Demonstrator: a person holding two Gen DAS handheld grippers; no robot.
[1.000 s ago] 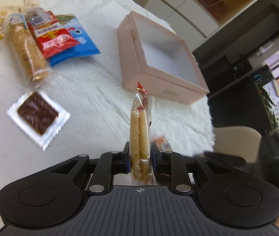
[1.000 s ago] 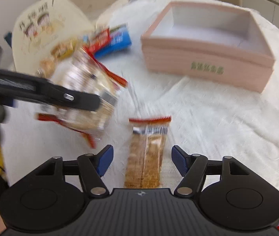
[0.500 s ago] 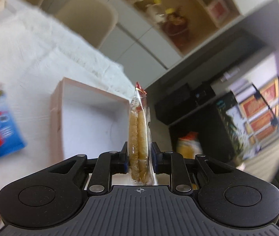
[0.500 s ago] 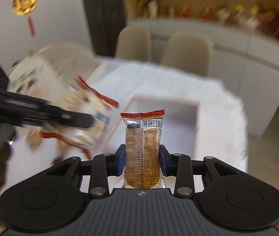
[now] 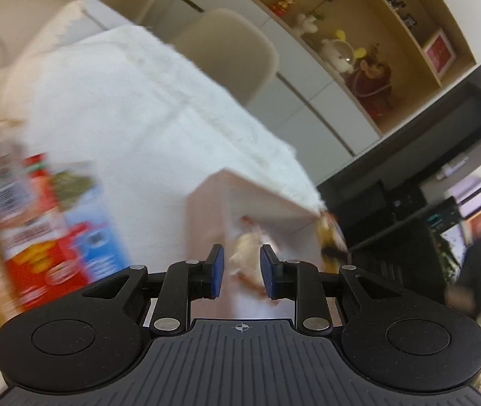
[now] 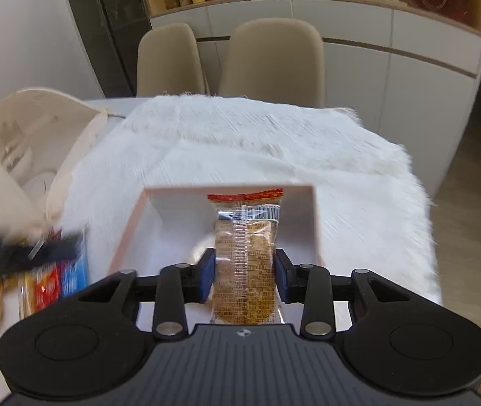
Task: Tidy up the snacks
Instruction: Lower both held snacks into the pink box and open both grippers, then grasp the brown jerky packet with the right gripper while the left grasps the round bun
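Note:
My right gripper [image 6: 244,279] is shut on a clear-wrapped biscuit packet [image 6: 245,253] and holds it upright over the open pink box [image 6: 318,223]. My left gripper [image 5: 239,270] is open beside the pink box [image 5: 203,216]. A blurred biscuit packet [image 5: 245,253] lies inside the box beyond its fingers, free of them. That packet shows faintly in the right wrist view [image 6: 199,248], behind the held one. The left gripper appears blurred at the left of the right wrist view [image 6: 23,253].
Red and blue snack packets [image 5: 54,237] lie on the white fluffy tablecloth [image 5: 122,111] left of the box, also in the right wrist view [image 6: 57,280]. A cream bag [image 6: 37,142] stands at the far left. Beige chairs [image 6: 270,61] stand behind the table.
My left gripper has opened and let its biscuit packet drop into the pink box. My right gripper has carried its packet forward over the box.

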